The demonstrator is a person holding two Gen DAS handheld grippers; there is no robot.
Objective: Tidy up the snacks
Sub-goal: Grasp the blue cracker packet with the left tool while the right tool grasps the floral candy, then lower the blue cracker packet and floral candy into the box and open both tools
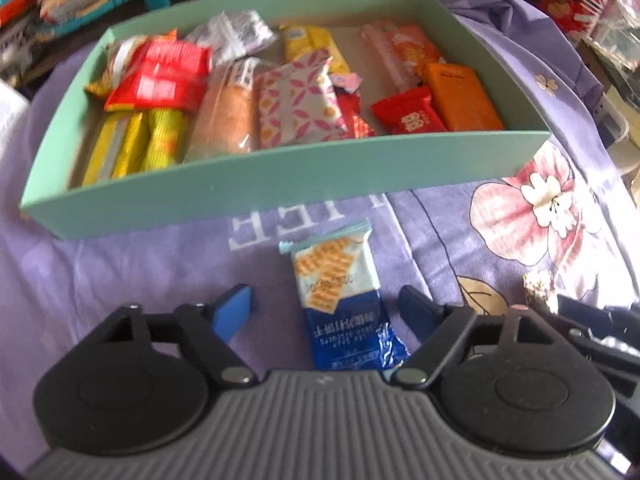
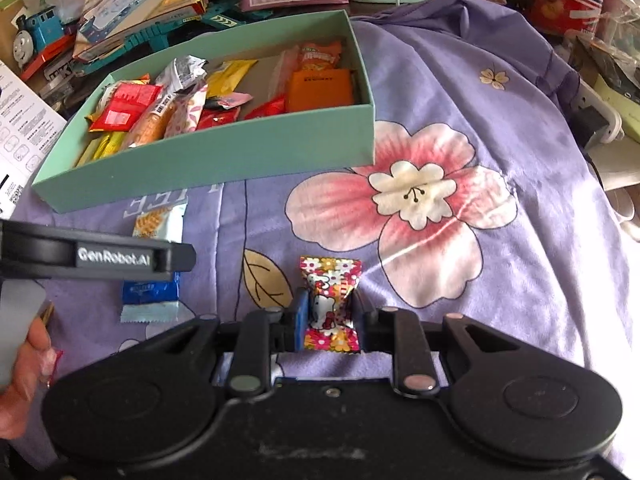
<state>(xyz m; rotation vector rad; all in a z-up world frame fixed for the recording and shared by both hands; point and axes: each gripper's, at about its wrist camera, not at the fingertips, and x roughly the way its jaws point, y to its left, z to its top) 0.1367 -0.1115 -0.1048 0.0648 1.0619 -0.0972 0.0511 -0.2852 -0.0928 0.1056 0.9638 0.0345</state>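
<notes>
Candy (image 2: 330, 307) pinched in right tool (image 2: 329, 316); left tool (image 1: 326, 312) astride cracker packet (image 1: 344, 304).

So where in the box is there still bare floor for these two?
The green box shows bare bottom at its back, between the yellow packet and the orange packet, and a strip ahead of the red packet. Its left half is piled up. The cloth right of the box is clear.
</notes>
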